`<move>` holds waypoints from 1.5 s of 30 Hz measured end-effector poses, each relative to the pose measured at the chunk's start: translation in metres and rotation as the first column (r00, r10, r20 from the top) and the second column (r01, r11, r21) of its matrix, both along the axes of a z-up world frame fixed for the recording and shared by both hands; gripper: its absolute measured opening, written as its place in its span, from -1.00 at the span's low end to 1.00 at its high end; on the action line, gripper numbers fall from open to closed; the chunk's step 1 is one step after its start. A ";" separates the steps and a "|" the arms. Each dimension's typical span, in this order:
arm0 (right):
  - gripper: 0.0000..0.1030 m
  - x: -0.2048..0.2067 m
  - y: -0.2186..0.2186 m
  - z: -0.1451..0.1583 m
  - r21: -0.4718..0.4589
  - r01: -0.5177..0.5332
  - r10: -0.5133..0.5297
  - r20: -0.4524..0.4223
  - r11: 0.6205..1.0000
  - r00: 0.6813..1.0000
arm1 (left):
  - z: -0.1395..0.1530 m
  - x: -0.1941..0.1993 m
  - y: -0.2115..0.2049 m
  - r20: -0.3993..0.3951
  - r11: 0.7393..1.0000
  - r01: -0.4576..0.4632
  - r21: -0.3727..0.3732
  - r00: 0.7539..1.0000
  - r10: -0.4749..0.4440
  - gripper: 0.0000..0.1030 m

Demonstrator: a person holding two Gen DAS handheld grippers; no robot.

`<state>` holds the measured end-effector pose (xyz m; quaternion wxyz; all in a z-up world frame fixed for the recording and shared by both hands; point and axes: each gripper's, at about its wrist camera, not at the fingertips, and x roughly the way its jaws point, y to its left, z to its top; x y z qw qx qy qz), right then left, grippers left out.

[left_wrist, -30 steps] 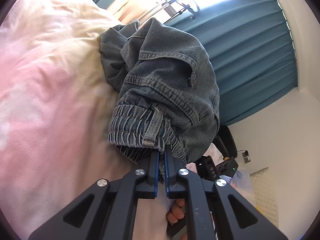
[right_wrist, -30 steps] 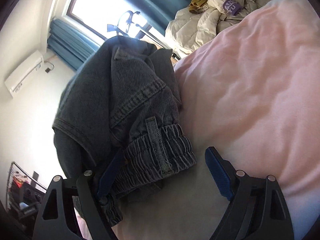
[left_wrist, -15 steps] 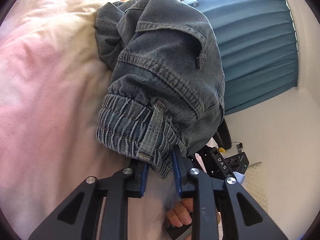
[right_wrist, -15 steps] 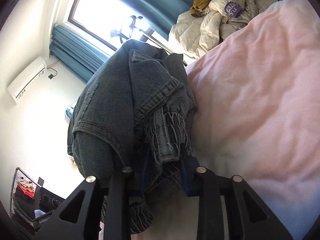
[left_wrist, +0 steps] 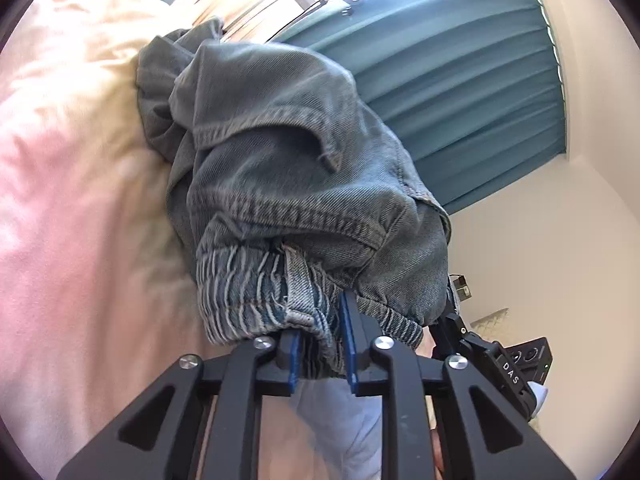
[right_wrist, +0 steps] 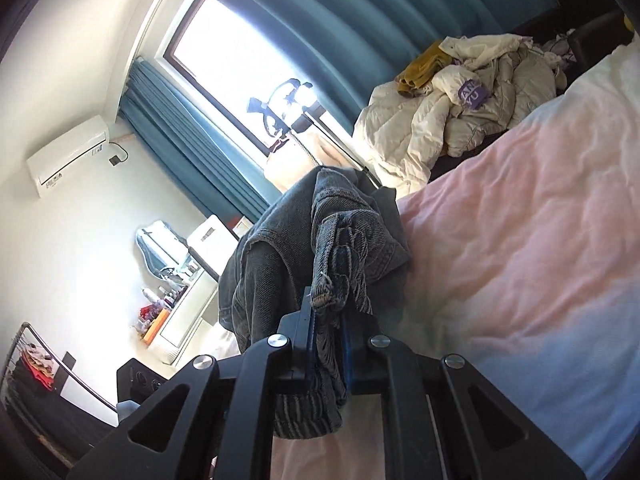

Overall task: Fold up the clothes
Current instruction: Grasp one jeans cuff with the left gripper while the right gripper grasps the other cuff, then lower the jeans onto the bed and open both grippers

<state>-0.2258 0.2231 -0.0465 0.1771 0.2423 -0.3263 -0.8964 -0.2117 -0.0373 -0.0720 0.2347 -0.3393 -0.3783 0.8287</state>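
You have one bed (left_wrist: 80, 208) under you, its pink cover filling the left of the left wrist view and the right of the right wrist view (right_wrist: 520, 260). One pair of jeans (left_wrist: 288, 184) hangs bunched between your two grippers, lifted at the near end, its far folds resting on the bed's edge next to the curtain (left_wrist: 460, 100). In the right wrist view the jeans (right_wrist: 340, 240) rise as a narrow ridge straight ahead of the jaws.

Your left gripper (left_wrist: 320, 344) points slightly downward along the bed; its jaws are closing, with the gathered waistband between the blue pads, and the cloth looks pinched there. Your right gripper (right_wrist: 328, 328) also tilts a little downward, its jaws closing tight on a fold of the same waistband, with loose denim drooping below the fingers.

Farther off you have one window (right_wrist: 240, 52), one heap of pale jackets (right_wrist: 460, 108) past the bed's far end, and one air conditioner (right_wrist: 68, 156) high on the left wall.
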 end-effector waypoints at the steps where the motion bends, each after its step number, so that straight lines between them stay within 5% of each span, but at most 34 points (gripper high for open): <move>1: -0.83 0.006 0.004 0.007 0.008 0.013 -0.013 -0.003 1.000 1.000 | 0.007 0.006 0.004 -0.020 1.000 0.003 -0.030 1.000 -0.004 -0.73; 13: -0.87 0.070 0.080 0.083 0.111 0.082 -0.074 -0.072 0.990 0.995 | 0.041 0.093 0.059 -0.056 0.988 0.155 0.001 0.986 -0.155 -0.76; 21: -0.88 0.042 0.162 0.104 0.152 0.149 -0.139 -0.075 0.977 0.987 | 0.037 0.109 0.128 -0.064 0.932 0.360 -0.047 0.930 -0.363 -0.76; 27: -0.88 -0.018 0.205 0.071 0.239 0.164 -0.160 -0.036 0.957 0.986 | 0.019 0.097 0.156 -0.033 0.912 0.382 -0.151 0.920 -0.390 -0.76; 34: -0.88 -0.083 0.248 -0.023 0.253 0.168 -0.204 0.122 0.953 0.971 | -0.022 0.084 0.149 0.018 0.897 0.380 -0.227 0.922 -0.386 -0.76; 38: -0.84 -0.098 0.267 -0.048 0.209 0.164 -0.201 0.173 0.964 0.964 | 0.002 0.110 0.159 0.036 0.888 0.383 -0.255 0.921 -0.387 -0.76; 41: -0.57 -0.100 0.275 -0.055 0.166 0.156 -0.189 0.206 0.974 0.960 | -0.006 0.106 0.151 0.033 0.888 0.380 -0.260 0.922 -0.386 -0.76; 45: 0.32 -0.097 0.274 -0.069 0.098 0.116 -0.137 0.254 0.988 0.958 | -0.018 0.104 0.134 0.022 0.897 0.355 -0.264 0.932 -0.363 -0.76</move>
